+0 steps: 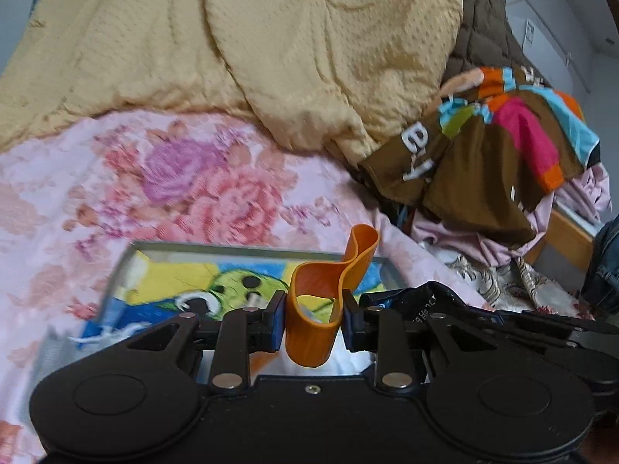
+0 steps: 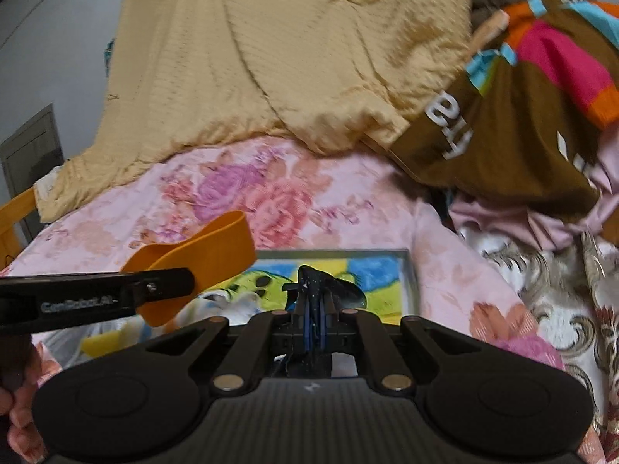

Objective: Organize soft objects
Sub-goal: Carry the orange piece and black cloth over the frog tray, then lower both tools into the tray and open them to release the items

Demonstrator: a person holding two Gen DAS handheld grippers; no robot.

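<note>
Left gripper (image 1: 314, 315): nearest the lens – blue pads pressed against both sides of an orange band (image 1: 329, 290), a wide rubbery loop that folds and curls upward above the fingers.
Right gripper (image 2: 314, 319): jaws drawn together on a thin black speckled piece (image 2: 332, 286), which sticks out ahead of the tips.
Tray (image 2: 410, 270): metal-rimmed, just beyond both tools, lying on the bed; a bright cartoon cloth (image 1: 216, 282) in yellow, green and blue fills it.
Orange band, from the right wrist view: held out over the tray's left side – off the bed surface.
Bedsheet (image 1: 174, 178): pink floral, under the tray.
Blanket (image 1: 271, 38): yellow, heaped along the far side.
Clothes pile (image 1: 503, 147): brown garment with coloured stripes, to the right.
</note>
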